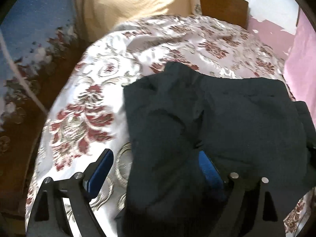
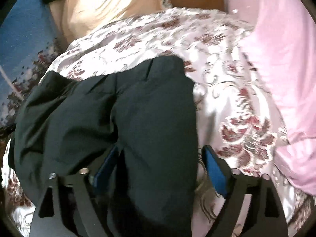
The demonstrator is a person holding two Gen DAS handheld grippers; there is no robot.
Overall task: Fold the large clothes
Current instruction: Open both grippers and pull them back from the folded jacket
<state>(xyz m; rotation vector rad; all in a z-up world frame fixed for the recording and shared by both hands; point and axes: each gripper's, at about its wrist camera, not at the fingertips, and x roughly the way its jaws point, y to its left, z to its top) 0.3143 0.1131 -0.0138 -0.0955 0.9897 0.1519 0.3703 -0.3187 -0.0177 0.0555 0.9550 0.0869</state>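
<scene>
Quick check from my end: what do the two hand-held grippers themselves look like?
Both match: the left hand-held gripper and the right hand-held gripper have black angular frames with triangular cut-outs, round silver pins at the joints and blue pads on the fingers. No cables, markings or sleeves are visible.

Floral bedspread (image 1: 94, 102), pink sheet (image 2: 280, 63), blue floral carpet (image 1: 29, 45), wooden headboard (image 1: 221, 6)
</scene>
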